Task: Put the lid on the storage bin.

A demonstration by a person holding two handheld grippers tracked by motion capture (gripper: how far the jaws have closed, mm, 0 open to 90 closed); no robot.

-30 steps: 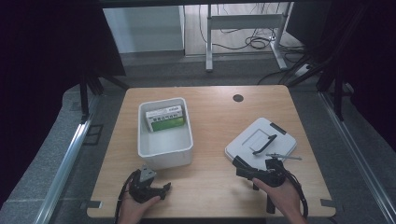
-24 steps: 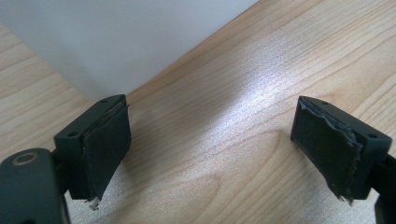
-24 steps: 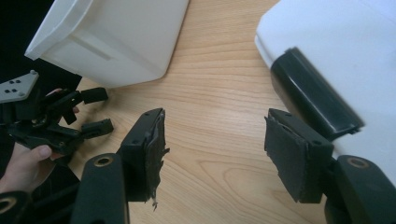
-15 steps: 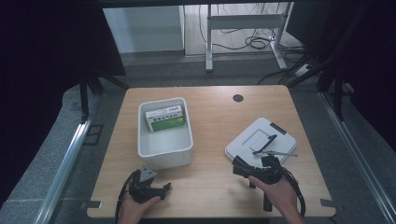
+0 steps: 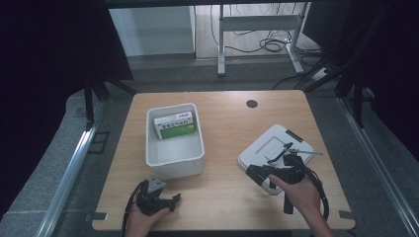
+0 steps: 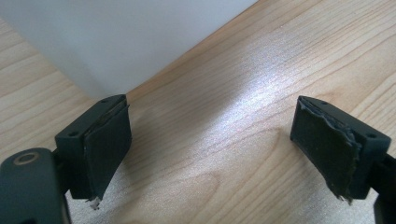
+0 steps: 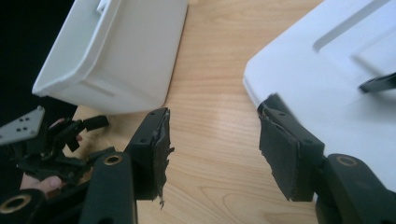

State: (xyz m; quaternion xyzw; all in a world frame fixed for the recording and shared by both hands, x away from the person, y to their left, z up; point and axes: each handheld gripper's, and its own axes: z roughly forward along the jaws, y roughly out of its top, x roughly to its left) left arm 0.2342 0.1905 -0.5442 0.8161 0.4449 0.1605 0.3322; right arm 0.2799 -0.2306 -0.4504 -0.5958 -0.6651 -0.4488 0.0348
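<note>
The right gripper sits at the near left corner of the lid, jaws spread wide with nothing between them. In the right gripper view one jaw reaches over the lid's rounded corner while the other hangs above bare table; whether the jaw touches the lid cannot be told. The lid lies flat on the right half of the table, turned askew, its far corner near the right edge.

The left gripper rests by the front edge, just below the bin. Its jaws are also apart and empty, over wood, with the bin's wall close ahead.

Open wood runs between bin and lid, and a wide strip lies clear along the far edge, where a small dark hole sits.

A green box leans at the bin's far end; its print is too small to read. A thin black piece lies on the lid, and the right hand covers the lid's near edge. In the right gripper view the left gripper shows at far left, partly cut off.
</note>
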